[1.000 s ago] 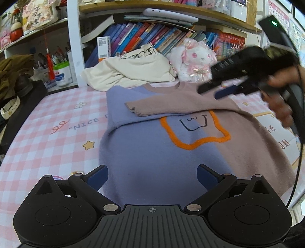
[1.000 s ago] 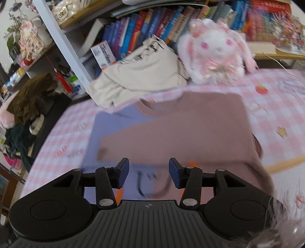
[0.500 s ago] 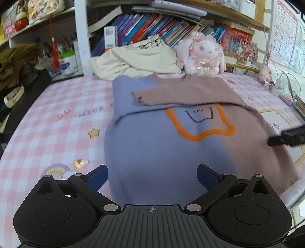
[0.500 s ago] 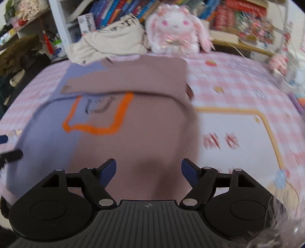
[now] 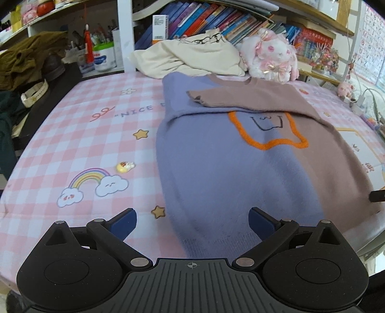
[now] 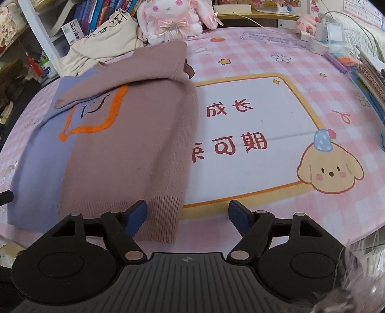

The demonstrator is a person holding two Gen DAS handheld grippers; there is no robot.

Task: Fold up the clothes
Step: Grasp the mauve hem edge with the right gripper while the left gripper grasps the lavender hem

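A knit sweater (image 5: 216, 168), blue-purple on one half and brown on the other, lies flat on the pink checked table cover (image 5: 96, 125) with an orange outline on its chest. Its brown sleeve (image 5: 240, 98) is folded across the top. My left gripper (image 5: 192, 222) hangs open over the blue end of the hem, nothing pressed between the pads. My right gripper (image 6: 187, 215) stands wide over the brown hem corner (image 6: 163, 216); its jaws are closing, the corner lies between them under the left finger, and the pads do not press on it.
A cream garment (image 5: 192, 57) and a plush rabbit (image 5: 269, 55) sit behind the sweater against the bookshelf (image 5: 211, 21). A small toy (image 5: 125, 166) lies left of the sweater. Cables and pens (image 6: 341, 60) crowd the far right. The table's front edge runs just below both grippers.
The right gripper, seen in a hand over the folded sleeve, has drawn back to the brown hem corner and its jaws have widened. The left gripper shifted a little along the hem.
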